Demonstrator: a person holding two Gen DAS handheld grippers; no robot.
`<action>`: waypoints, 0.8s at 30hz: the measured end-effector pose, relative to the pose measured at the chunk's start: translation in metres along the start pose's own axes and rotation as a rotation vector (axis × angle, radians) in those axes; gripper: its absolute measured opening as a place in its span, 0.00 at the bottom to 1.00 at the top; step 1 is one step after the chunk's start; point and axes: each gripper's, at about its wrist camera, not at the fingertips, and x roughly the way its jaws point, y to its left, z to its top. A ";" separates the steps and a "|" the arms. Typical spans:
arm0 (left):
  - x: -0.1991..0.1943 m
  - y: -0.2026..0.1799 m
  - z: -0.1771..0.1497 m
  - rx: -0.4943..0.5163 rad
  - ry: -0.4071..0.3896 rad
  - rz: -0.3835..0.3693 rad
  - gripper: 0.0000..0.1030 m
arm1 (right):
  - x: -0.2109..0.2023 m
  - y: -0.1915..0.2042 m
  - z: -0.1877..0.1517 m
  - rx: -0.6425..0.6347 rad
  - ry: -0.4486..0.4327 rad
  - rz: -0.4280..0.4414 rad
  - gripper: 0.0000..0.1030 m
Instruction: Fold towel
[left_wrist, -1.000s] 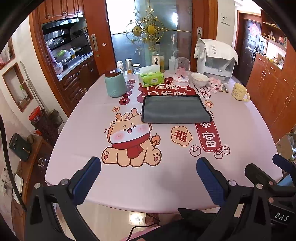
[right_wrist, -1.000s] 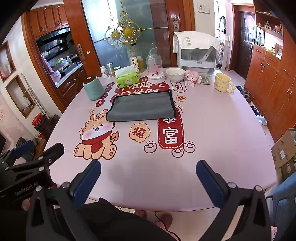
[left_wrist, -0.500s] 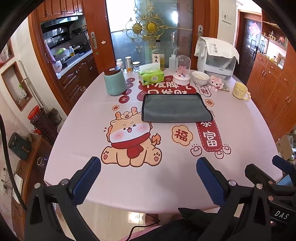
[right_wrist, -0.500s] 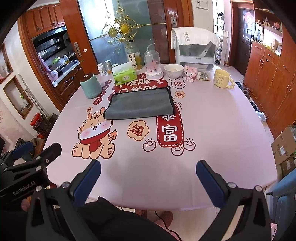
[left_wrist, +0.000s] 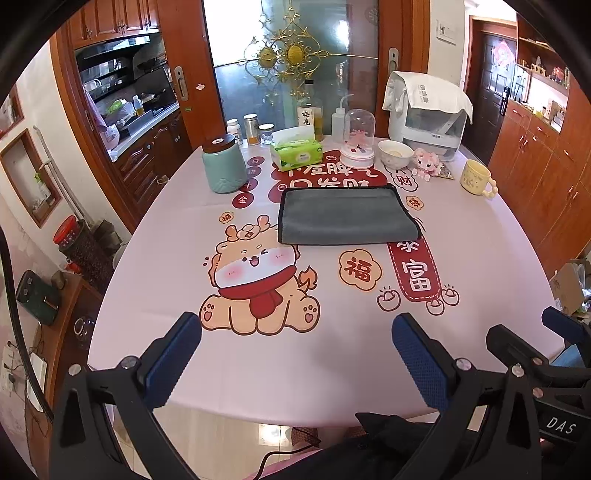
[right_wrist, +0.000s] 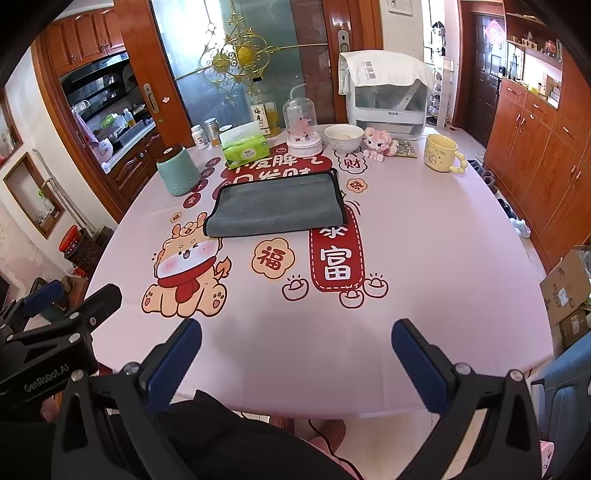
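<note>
While both your grippers hang wide open and empty over the near edge of the table (left_wrist: 498, 236), the towel (left_wrist: 347, 216) lies well beyond them, toward the far side. The left gripper (left_wrist: 295, 354) and the right gripper (right_wrist: 295, 354) hold nothing and touch nothing. The likeliest trouble, by my judgement, is the pink tablecloth (right_wrist: 424, 240): a finger that digs under the towel's edge could pinch the cloth too and drag it. A long reach could also knock the things standing just behind the towel, namely the teal jar (left_wrist: 223, 166), the tissue pack (left_wrist: 297, 153), the glass dome (right_wrist: 303, 129) and the bowl (left_wrist: 395, 153). The towel is grey with a thin dark border, flat and smooth, a wide rectangle. It looks already folded at least once, with doubled layers showing at its right edge. It partly covers a red printed banner.
</note>
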 end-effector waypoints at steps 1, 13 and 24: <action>0.000 0.000 0.000 0.000 -0.001 0.000 1.00 | 0.000 -0.001 0.000 0.000 0.000 0.000 1.00; 0.001 -0.001 0.000 -0.001 0.002 0.000 1.00 | 0.001 -0.001 -0.001 0.001 0.006 0.001 1.00; 0.001 -0.002 0.000 0.000 0.002 0.000 1.00 | 0.006 -0.005 -0.002 0.008 0.018 0.005 1.00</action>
